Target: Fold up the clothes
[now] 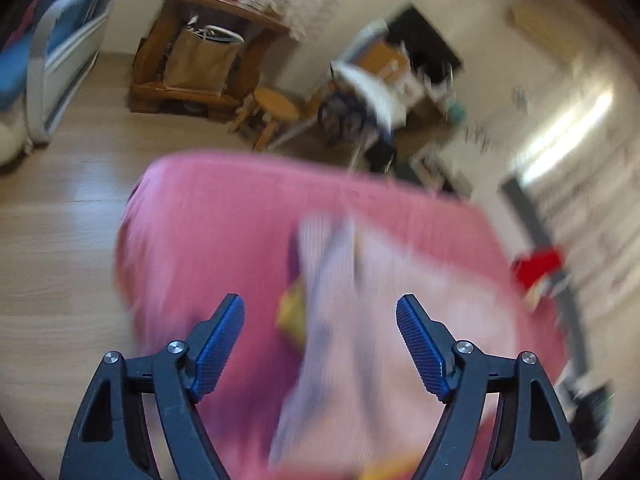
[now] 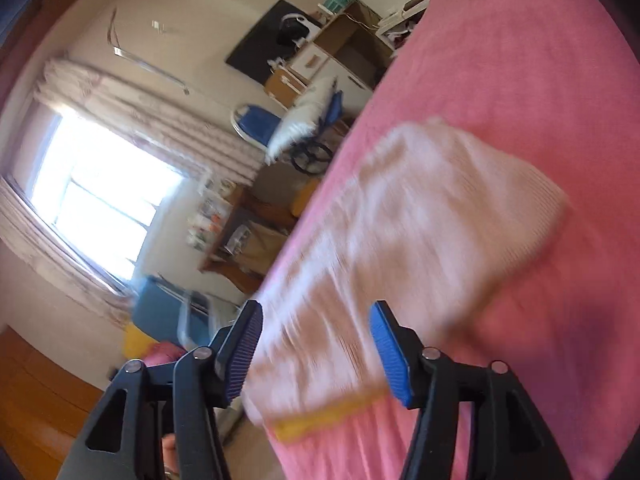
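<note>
Jaws of both grippers [image 1: 320, 316] [image 2: 316, 330] wide, empty; pale garment [image 2: 420, 216] below, prob. folded; pink cover [image 2: 520, 80].

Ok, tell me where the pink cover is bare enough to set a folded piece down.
Bare pink cover lies beyond the pale garment, toward the far edge, and to its right. In the left wrist view, a bare strip runs between the garment and the cover's left edge. The middle is taken.
</note>
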Motion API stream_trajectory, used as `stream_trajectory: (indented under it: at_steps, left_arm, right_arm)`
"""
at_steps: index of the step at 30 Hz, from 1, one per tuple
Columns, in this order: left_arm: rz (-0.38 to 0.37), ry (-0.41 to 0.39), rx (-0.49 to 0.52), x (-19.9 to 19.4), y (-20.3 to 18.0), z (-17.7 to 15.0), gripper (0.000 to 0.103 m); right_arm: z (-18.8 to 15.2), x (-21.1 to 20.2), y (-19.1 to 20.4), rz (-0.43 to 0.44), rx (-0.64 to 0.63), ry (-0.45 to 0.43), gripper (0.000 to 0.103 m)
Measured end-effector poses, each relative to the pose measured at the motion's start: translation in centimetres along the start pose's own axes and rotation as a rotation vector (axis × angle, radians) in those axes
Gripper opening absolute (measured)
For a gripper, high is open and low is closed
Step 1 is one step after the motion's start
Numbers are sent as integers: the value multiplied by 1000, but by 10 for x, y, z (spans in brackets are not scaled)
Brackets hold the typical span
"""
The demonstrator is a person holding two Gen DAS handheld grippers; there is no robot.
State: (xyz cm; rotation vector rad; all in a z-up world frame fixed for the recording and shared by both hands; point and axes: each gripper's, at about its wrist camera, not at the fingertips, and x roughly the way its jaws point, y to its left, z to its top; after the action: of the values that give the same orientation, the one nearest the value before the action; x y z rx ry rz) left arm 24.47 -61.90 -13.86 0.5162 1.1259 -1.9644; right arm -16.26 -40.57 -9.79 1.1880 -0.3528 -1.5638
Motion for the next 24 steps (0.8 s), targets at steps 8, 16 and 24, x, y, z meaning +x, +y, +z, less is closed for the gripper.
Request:
stream_trajectory:
  at_steps: [8, 16, 24]
  left_arm:
    - [94, 99, 231, -63, -78, -111, 81]
    - [195, -117, 495, -120, -139, -116, 83]
    - [265, -176, 491, -147, -146, -99, 83]
  right_arm:
    - [-118, -63, 26, -361, -142, 42, 71]
    - [-145, -57, 127, -494, -531, 12, 81]
    - [-157, -42, 172, -499, -670, 36, 81]
